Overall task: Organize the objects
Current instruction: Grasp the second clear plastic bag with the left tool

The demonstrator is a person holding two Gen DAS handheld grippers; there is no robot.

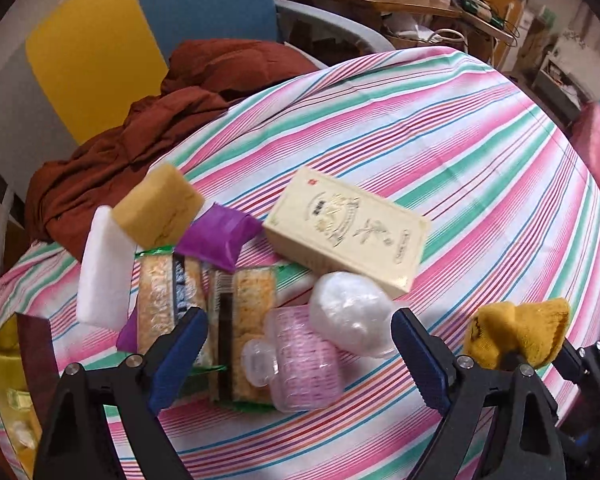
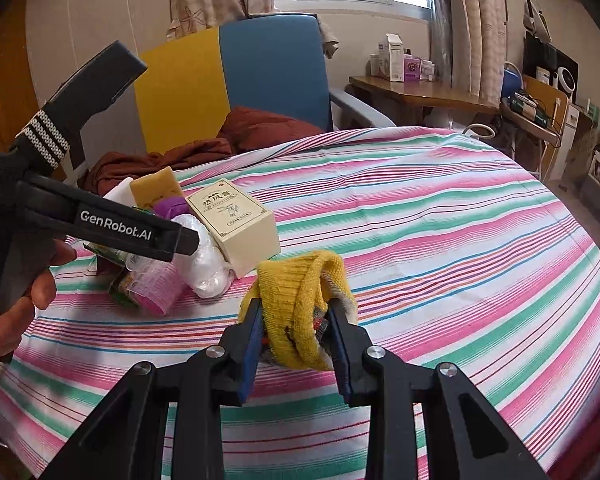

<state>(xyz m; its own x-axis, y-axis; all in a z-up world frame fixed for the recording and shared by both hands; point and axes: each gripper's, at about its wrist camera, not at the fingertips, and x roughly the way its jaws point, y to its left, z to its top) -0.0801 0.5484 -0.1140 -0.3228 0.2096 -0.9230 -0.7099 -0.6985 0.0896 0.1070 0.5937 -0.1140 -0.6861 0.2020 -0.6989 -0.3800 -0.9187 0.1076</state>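
Note:
My right gripper (image 2: 296,320) is shut on a yellow knitted sock (image 2: 300,300) and holds it above the striped tablecloth (image 2: 440,240); the sock also shows in the left wrist view (image 1: 516,332). My left gripper (image 1: 300,344) is open and empty, its fingers on either side of a pink plastic jar (image 1: 300,364) and a clear plastic wad (image 1: 352,312). Behind them lie two cracker packs (image 1: 244,320), a purple packet (image 1: 216,236), a cream box (image 1: 348,232), a yellow sponge (image 1: 156,208) and a white block (image 1: 104,268).
A brown cloth (image 1: 140,132) is heaped on a blue and yellow chair (image 2: 236,76) beyond the table's far left edge. An open box (image 1: 8,364) sits at the left edge. A wooden desk (image 2: 420,92) with clutter stands behind.

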